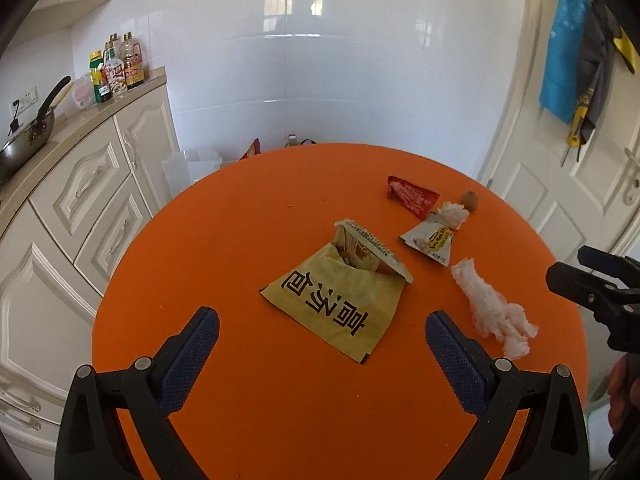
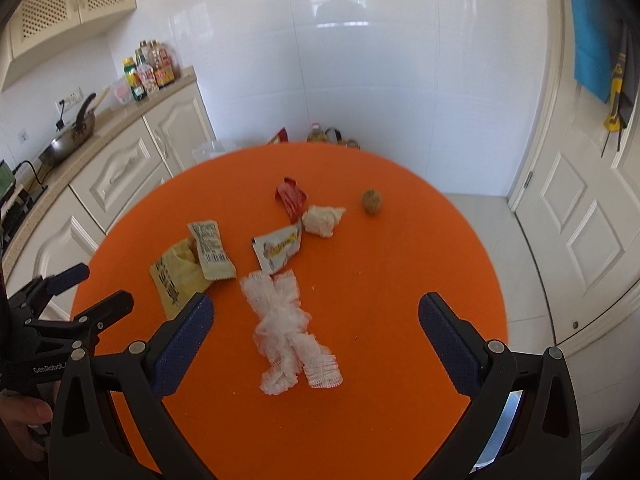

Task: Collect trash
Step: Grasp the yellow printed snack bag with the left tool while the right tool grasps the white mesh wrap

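Left wrist view: left gripper [image 1: 322,334] spread wide, empty, poised above orange tabletop [image 1: 248,248] just short of yellow packet [image 1: 340,304], torn top holding a white wrapper [image 1: 374,246]. Right of packet, white net [image 1: 494,308]; farther off, small sachet [image 1: 432,240], crumpled tissue [image 1: 452,212], red wrapper [image 1: 412,196], walnut [image 1: 469,201].

Right wrist view: right gripper [image 2: 316,320] likewise spread wide, empty, straddling white net [image 2: 288,328] from above. Left gripper [image 2: 60,300] at left edge.
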